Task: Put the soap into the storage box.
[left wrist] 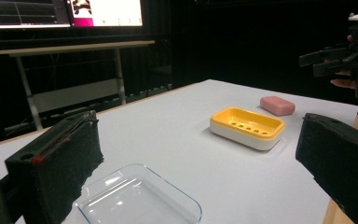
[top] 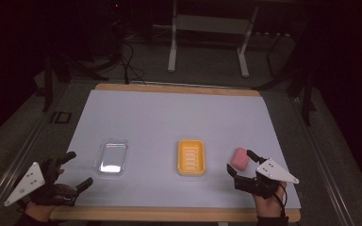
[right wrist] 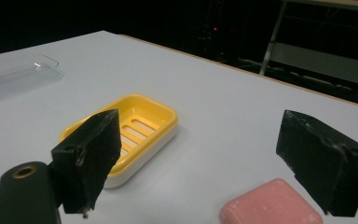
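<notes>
White table covering [top: 169,113] held a pink rectangular soap bar [top: 240,158] at lower right, beside the spread right gripper [top: 240,162]; the left gripper [top: 73,169] gaped too.

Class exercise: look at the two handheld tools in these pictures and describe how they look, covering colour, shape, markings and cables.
Both the left tool and the right tool are black, each with two blocky jaws faced in rough dark padding. Each carries a light grey three-cornered plate on top, with small holes in it. A dark cable trails from the right tool. In the left gripper view, one jaw shows a thin red line along its edge.

Matt pink soap [right wrist: 271,206], glossy plastic dish [right wrist: 135,126]
</notes>
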